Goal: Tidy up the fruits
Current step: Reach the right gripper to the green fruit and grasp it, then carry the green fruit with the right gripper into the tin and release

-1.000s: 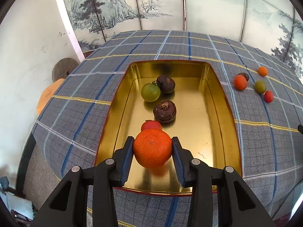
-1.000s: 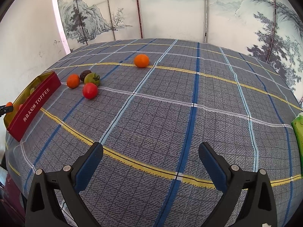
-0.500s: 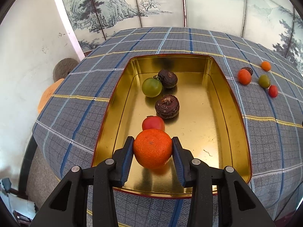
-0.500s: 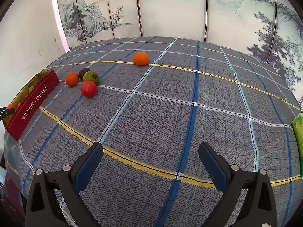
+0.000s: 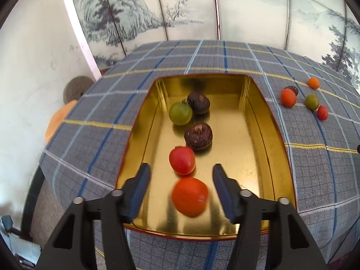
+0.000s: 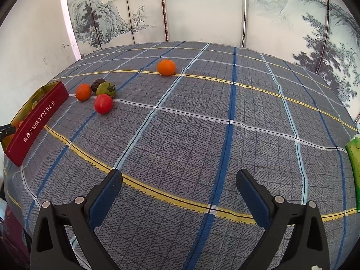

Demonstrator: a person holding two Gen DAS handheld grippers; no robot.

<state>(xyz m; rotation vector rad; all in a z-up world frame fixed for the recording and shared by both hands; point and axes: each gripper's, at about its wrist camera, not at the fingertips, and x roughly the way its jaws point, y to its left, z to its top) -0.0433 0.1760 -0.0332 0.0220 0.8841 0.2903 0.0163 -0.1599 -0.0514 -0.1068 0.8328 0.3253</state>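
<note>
A gold tin tray (image 5: 258, 117) lies on the plaid cloth. In it are a green tomato (image 5: 180, 113), two dark brown fruits (image 5: 199, 103) (image 5: 198, 136), a red tomato (image 5: 182, 163) and a blurred orange (image 5: 190, 196). My left gripper (image 5: 181, 187) is open above the tray's near end, with the orange loose between its fingers. In the right wrist view the tray's red side (image 6: 38, 122) reads TOFFEE. Beside it on the cloth lie a small orange (image 6: 83, 92), a dark fruit (image 6: 97, 84), a green tomato (image 6: 106, 89), a red tomato (image 6: 103, 104) and a farther orange (image 6: 166, 67). My right gripper (image 6: 178, 189) is open and empty.
A green packet (image 6: 354, 157) sits at the table's right edge. A painted folding screen (image 6: 202, 11) stands behind the table. The table's left edge drops off beside the tray, with a white wall (image 5: 33, 67) and an orange cushion (image 5: 58, 121) below.
My left gripper has opened and let go of the orange, which has dropped into the tray's near end. The right gripper has hardly moved.
</note>
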